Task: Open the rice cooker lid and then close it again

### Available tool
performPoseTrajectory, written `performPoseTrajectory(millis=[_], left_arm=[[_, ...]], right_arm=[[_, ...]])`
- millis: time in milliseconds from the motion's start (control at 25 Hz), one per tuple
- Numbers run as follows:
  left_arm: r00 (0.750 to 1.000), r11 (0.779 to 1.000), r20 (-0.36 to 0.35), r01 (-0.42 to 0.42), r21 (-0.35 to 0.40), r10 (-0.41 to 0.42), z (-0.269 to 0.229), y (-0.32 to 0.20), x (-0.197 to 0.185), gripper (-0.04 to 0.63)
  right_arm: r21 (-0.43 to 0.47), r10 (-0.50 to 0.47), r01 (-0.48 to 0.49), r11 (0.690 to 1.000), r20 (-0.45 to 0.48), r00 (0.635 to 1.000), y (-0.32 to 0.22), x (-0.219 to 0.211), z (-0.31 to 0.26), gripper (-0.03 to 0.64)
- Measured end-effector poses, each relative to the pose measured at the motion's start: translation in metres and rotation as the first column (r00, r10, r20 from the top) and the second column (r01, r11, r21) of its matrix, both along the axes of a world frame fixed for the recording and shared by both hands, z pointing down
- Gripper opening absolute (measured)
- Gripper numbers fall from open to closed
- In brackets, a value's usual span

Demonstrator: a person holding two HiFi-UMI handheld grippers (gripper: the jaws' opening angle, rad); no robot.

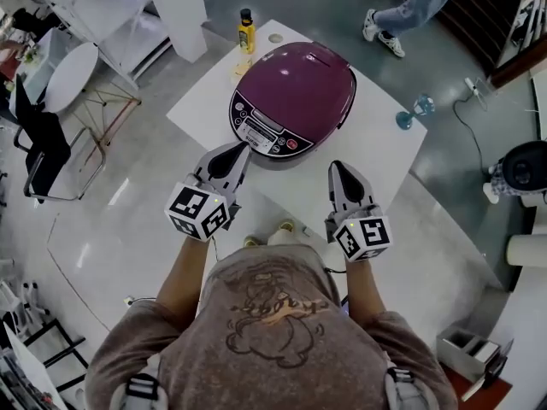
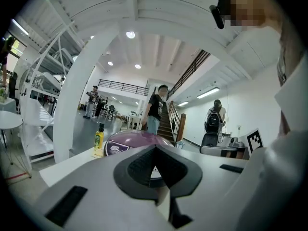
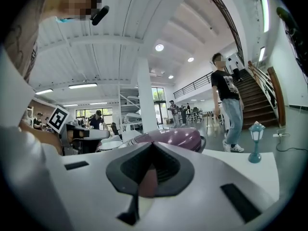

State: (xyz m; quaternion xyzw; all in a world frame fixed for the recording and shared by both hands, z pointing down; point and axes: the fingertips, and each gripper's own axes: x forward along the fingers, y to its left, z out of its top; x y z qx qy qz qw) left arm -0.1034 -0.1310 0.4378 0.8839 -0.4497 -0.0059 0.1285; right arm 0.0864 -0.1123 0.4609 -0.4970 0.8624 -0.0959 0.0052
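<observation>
A purple rice cooker [image 1: 295, 101] stands with its lid down on the white table [image 1: 380, 148], its control panel facing me. My left gripper [image 1: 239, 149] is shut and empty, with its tip just short of the panel's near left edge. My right gripper [image 1: 335, 166] is shut and empty too, over the table a little in front of the cooker's right side. In the left gripper view the cooker's dome [image 2: 132, 139] rises just beyond the closed left gripper [image 2: 155, 150]. The right gripper view has the cooker [image 3: 175, 137] close behind the closed right gripper [image 3: 153, 146].
A yellow bottle [image 1: 246, 31] stands at the table's far corner and a small blue lamp ornament [image 1: 415, 109] at its right edge. Left of the table are a white pillar [image 1: 175, 7], a round table [image 1: 68, 75] and a chair [image 1: 43, 152]. People stand in the hall beyond.
</observation>
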Motion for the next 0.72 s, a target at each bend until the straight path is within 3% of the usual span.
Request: performPoseTrajectory(millis=[720], left_arm=[[1.0, 0.999, 0.021, -0.016, 0.035, 0.016, 0.007, 0.028, -0.008, 0.02]], right_arm=[[0.017, 0.101, -0.1, 0.995, -0.011, 0.995, 0.035, -0.002, 0.007, -0.008]])
